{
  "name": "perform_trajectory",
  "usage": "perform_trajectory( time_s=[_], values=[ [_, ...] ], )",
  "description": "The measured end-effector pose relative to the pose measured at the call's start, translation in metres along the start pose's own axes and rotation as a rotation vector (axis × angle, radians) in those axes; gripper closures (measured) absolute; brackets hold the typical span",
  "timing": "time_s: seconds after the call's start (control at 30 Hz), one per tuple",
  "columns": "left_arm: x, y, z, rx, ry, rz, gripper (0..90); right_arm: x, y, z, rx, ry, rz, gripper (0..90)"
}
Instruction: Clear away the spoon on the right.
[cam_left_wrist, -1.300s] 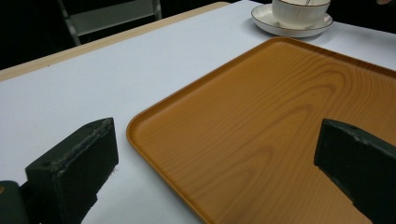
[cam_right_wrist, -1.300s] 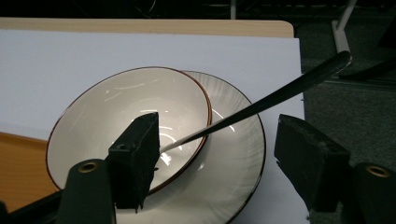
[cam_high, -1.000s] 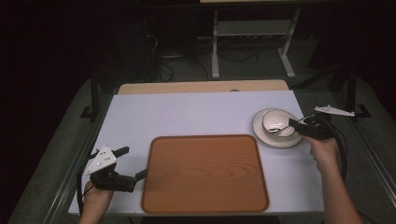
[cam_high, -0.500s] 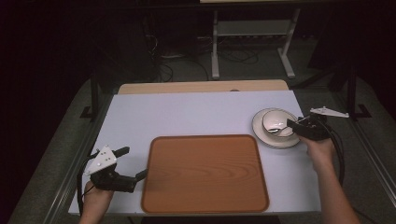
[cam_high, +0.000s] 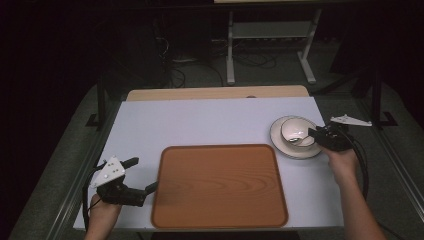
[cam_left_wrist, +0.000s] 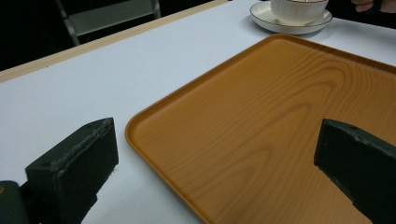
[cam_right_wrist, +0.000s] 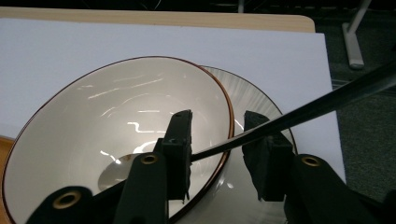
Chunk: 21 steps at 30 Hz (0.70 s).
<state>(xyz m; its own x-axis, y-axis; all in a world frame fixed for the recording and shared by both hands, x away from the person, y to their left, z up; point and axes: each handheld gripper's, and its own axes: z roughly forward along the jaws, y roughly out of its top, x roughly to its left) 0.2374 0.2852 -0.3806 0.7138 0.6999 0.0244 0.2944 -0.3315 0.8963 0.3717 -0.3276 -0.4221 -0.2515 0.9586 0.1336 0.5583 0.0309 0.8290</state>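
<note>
A cream bowl (cam_high: 294, 130) with a thin brown rim stands on a white plate (cam_high: 299, 151) at the table's right side. My right gripper (cam_high: 314, 134) reaches it from the right. In the right gripper view, its jaws straddle the rim of the bowl (cam_right_wrist: 116, 121), one inside and one outside over the plate (cam_right_wrist: 254, 102), and the right gripper (cam_right_wrist: 215, 123) is open with a gap showing. A wooden tray (cam_high: 220, 185) lies at the front centre. My left gripper (cam_high: 144, 174) rests open at its left edge, its jaws (cam_left_wrist: 215, 135) spanning the corner of the tray (cam_left_wrist: 261, 121).
A black cable (cam_right_wrist: 327, 100) crosses in front of the right gripper's jaws. The white table top (cam_high: 210, 122) stretches behind the tray to a wooden strip at the back. Beyond it, a metal stand (cam_high: 270, 35) and cords sit on the dark floor.
My right gripper has moved left, bringing its jaws over the bowl's rim. The left gripper and the tray have stayed still.
</note>
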Motion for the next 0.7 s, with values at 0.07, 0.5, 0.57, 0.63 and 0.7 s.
perform_trajectory(
  time_s=[0.07, 0.5, 0.57, 0.63, 0.7],
  values=[
    [0.0, 0.0, 0.0, 0.0, 0.0, 0.0, 0.0, 0.0, 0.0, -0.001, -0.004, -0.004, 0.003, 64.5],
    [0.0, 0.0, 0.0, 0.0, 0.0, 0.0, 0.0, 0.004, 0.006, -0.01, -0.043, -0.04, -0.037, 71.9],
    [0.0, 0.0, 0.0, 0.0, -0.001, 0.0, 0.0, 0.005, 0.007, -0.011, -0.048, -0.048, -0.045, 72.6],
    [0.0, 0.0, 0.0, 0.0, 0.0, 0.001, 0.0, 0.005, 0.008, -0.013, -0.058, -0.051, -0.051, 74.0],
    [0.0, 0.0, 0.0, 0.001, -0.001, 0.0, 0.0, 0.005, 0.009, -0.015, -0.067, -0.052, -0.055, 75.6]
  ],
)
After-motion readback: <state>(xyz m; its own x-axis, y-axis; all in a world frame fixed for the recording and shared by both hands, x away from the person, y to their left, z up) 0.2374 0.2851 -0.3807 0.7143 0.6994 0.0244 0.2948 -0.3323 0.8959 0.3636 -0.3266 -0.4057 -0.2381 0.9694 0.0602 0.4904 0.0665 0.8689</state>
